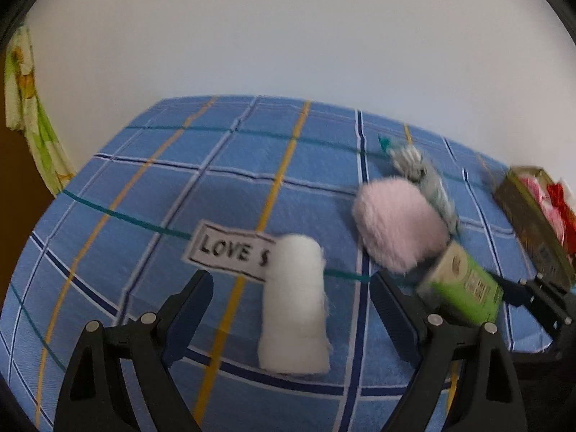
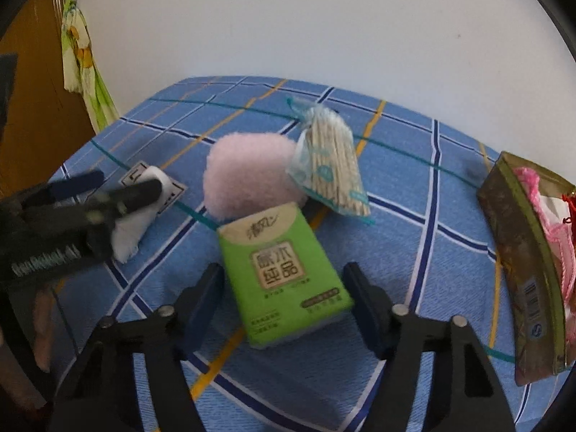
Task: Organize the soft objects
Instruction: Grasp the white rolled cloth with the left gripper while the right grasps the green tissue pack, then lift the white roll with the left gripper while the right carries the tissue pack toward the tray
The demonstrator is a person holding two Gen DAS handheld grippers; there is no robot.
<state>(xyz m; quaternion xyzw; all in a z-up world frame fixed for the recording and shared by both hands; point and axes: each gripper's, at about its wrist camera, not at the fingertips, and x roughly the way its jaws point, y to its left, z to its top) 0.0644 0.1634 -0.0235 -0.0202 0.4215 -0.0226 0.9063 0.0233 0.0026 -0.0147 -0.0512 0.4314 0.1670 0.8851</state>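
A white fluffy roll (image 1: 295, 306) lies on the blue checked sheet (image 1: 144, 194) between the wide-apart fingers of my left gripper (image 1: 291, 300), and neither pad touches it. Right of it sit a pink fluffy ball (image 1: 399, 223) and a green tissue pack (image 1: 464, 288). In the right wrist view the tissue pack (image 2: 284, 273) lies between the fingers of my right gripper (image 2: 284, 288), with a thin gap at each pad. The pink ball (image 2: 248, 180) touches the pack's far end. My left gripper (image 2: 126, 187) straddles the white roll (image 2: 129, 230) at the left.
A clear bag of cotton swabs (image 2: 331, 158) leans on the pink ball. A brownish zip pouch (image 2: 522, 252) holding pink and red items lies at the right. A "LOVE" label (image 1: 230, 252) is sewn on the sheet. Behind stands a white wall, with a green-yellow cloth (image 2: 82, 61) hanging at the left.
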